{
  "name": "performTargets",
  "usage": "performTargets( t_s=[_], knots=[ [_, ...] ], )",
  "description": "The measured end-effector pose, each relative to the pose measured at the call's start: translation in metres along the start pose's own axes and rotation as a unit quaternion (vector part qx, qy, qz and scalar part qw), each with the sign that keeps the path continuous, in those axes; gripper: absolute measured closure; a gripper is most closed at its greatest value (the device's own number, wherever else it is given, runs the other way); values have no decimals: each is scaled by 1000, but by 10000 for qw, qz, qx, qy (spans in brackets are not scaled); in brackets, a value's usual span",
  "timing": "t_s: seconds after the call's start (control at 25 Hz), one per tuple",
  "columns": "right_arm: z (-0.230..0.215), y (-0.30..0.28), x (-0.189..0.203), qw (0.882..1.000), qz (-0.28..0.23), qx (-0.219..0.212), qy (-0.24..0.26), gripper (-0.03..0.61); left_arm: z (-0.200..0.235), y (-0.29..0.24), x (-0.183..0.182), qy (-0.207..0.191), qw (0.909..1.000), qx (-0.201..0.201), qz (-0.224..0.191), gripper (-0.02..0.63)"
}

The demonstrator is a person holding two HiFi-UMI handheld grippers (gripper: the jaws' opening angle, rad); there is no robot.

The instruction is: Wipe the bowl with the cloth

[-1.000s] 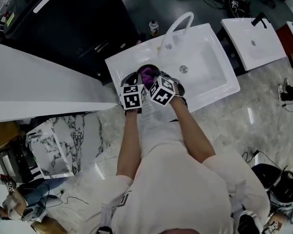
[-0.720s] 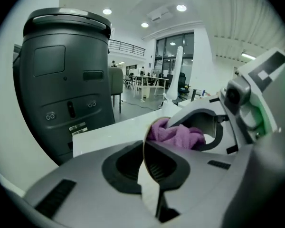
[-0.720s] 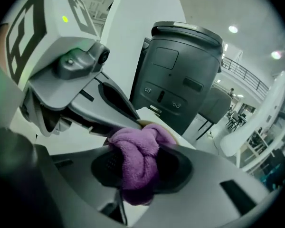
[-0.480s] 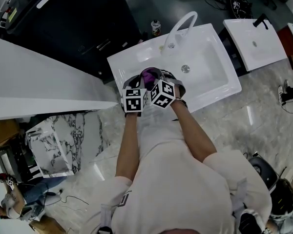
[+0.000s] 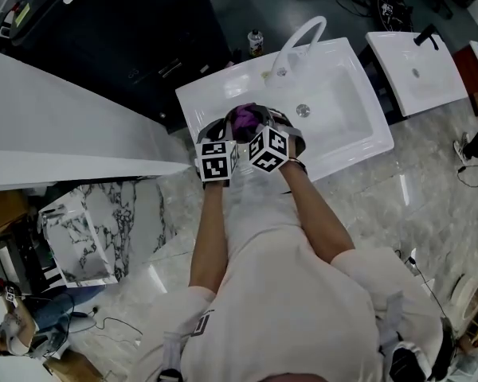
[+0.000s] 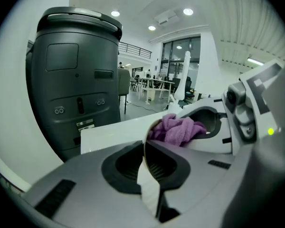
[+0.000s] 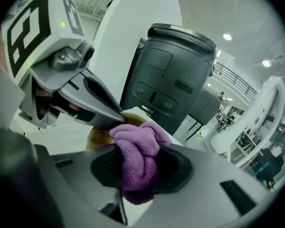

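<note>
Gripping the bowl (image 7: 99, 137) by its rim: left gripper (image 6: 145, 148) has the thin edge between its pads, jaws nearly together and easing open right now, pads look in contact with the rim. Right gripper (image 7: 134, 171) is clamped on a bunched purple cloth (image 7: 137, 146), with the wad pushed against the bowl's tan inside, just under the left gripper's jaw tip. Head view: both grippers are side by side, marker cubes close together, bowl over the front-left part of the white sink (image 5: 346, 94); can't tell whether it rests on the basin. Curved white faucet (image 5: 297, 38) sits behind the bowl, with a small bottle (image 5: 256, 43) just beyond the sink's back edge. Big dark grey unit (image 6: 76, 75) stands past the sink.
</note>
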State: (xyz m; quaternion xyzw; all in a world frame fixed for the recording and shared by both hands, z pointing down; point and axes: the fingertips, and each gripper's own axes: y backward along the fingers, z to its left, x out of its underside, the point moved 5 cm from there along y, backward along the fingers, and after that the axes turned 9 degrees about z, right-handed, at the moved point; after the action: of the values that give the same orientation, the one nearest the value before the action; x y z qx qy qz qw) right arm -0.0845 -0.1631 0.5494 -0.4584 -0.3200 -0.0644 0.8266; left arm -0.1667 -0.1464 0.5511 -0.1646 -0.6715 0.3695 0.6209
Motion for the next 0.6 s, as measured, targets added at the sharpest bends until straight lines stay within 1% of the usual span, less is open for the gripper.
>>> performTargets(
  t_s=[0.08,0.24,0.44,0.6],
  knots=[
    [0,-1,2,10000,52,62,10,466,4,1,0,84,9999,-85,-65,592],
    [6,-6,-1,9993,174,110,312,466,17,5,-2,339,9990,-248,-174,592],
    [25,-14,-12,9962,351,-141,786,466,37,13,-1,671,9962,-446,-328,591],
    [42,-16,-19,9913,382,-428,1185,468,47,18,0,947,9937,-447,-389,584]
  ],
)
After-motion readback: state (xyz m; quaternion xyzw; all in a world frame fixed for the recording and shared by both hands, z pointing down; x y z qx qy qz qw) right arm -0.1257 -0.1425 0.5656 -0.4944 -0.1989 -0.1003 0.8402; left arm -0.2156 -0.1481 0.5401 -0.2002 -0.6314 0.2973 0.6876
